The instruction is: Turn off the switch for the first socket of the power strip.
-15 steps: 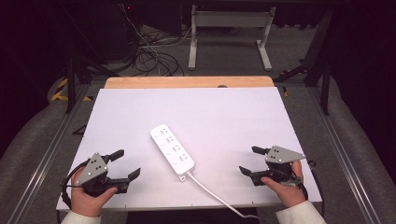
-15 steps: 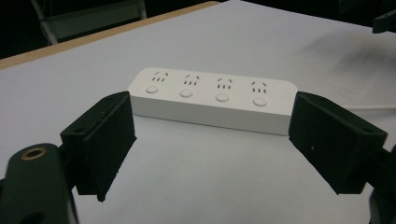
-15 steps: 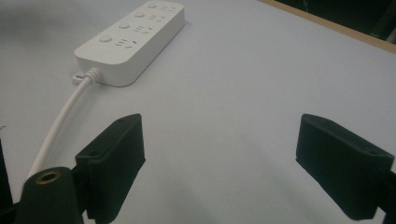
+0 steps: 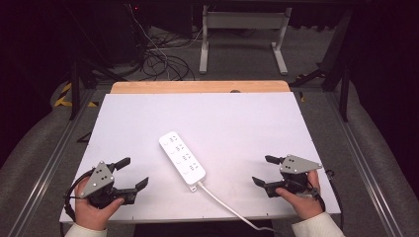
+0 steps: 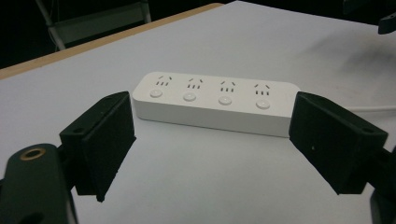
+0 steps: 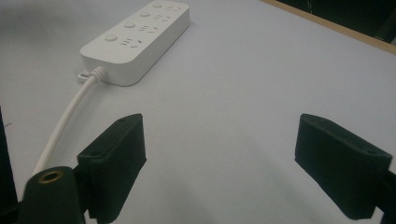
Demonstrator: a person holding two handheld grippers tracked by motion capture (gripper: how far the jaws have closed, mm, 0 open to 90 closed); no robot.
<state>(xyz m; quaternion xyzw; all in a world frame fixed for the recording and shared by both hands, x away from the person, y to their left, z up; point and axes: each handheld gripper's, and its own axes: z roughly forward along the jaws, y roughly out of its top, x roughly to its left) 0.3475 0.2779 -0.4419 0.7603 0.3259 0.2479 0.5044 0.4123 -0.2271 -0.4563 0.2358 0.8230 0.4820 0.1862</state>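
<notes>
A long white plastic power strip [image 4: 182,157] with rounded corners lies flat on the white worktop [image 4: 237,123], just left of centre and nearer the near edge. It sits diagonally, far end pointing left. Four sockets, each with a round button, face up, all unplugged. Its white cord [image 4: 227,202] trails off the near edge, rightward.

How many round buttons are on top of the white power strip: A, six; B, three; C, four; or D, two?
C: the left gripper view shows four round buttons in a row on the power strip, one below each socket.
</notes>
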